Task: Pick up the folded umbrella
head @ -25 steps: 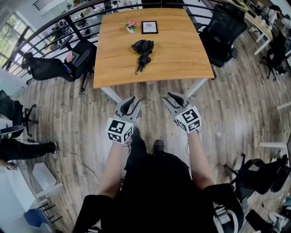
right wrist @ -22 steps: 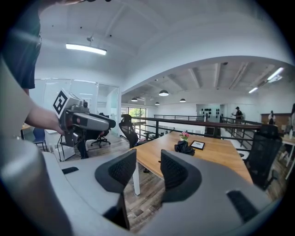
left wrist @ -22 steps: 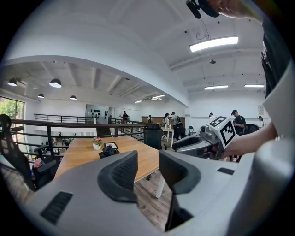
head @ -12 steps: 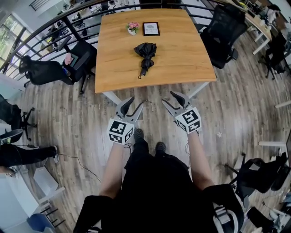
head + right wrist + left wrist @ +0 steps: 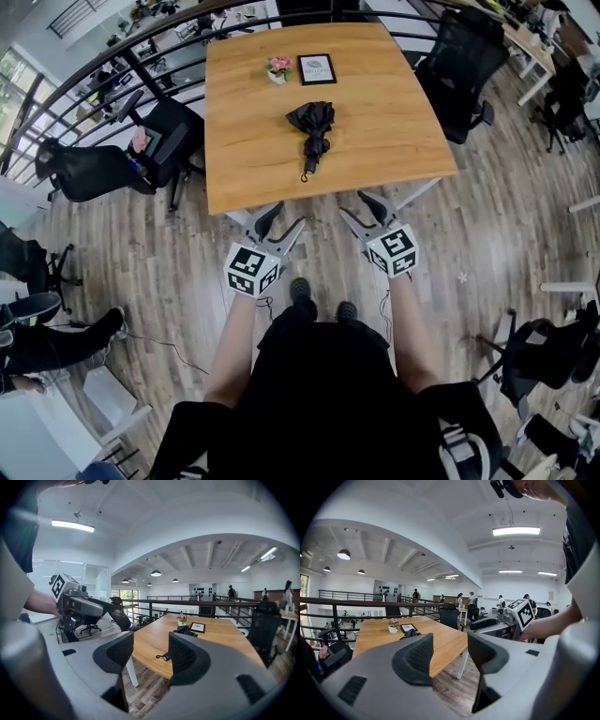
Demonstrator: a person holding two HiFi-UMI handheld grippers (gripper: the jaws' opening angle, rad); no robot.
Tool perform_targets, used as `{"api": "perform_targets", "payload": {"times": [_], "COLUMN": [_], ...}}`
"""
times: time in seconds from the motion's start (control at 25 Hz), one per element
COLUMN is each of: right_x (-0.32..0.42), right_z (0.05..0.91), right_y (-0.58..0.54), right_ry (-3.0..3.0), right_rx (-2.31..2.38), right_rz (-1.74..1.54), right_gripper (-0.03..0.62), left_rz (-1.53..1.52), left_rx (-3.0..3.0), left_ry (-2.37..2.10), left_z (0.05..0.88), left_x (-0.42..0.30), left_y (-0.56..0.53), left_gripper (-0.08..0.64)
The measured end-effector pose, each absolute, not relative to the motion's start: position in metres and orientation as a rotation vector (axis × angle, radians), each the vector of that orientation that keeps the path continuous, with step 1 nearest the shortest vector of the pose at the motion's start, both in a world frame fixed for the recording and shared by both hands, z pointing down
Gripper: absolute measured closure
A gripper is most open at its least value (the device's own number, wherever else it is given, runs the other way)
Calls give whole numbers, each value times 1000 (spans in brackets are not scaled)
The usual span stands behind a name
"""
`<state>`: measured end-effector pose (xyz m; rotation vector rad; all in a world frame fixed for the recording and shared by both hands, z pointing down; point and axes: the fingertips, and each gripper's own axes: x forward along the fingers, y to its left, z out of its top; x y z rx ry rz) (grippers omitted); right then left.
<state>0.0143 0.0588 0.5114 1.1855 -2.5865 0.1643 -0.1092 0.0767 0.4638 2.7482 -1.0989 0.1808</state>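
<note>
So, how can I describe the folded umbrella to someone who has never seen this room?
Find the big wooden table. Near its middle lies the folded umbrella, handle toward the near edge. It is black and limp, unlike the pot of pink flowers and framed picture behind it.

In the left gripper view, the left hand-held gripper covered most of the black folded fabric umbrella on the light wooden worktop. The right hand-held gripper, in its own view, hid that umbrella's middle, leaving handle and canopy showing. Print in the small black-framed picture was too small to read.
</note>
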Motion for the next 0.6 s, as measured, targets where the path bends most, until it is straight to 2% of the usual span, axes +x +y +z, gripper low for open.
{"api": "perform_targets", "payload": {"times": [0.6], "right_x": [-5], "right_z": [513], "right_y": [18], "right_ry": [-2490], "right_rx": [1356], "right_rz": [187], "right_gripper": [350], "left_rz": [181], "left_rx": [2799], "left_ry": [-923], "left_z": [470], "left_x": [-131], "left_y": [18], "left_gripper": [327]}}
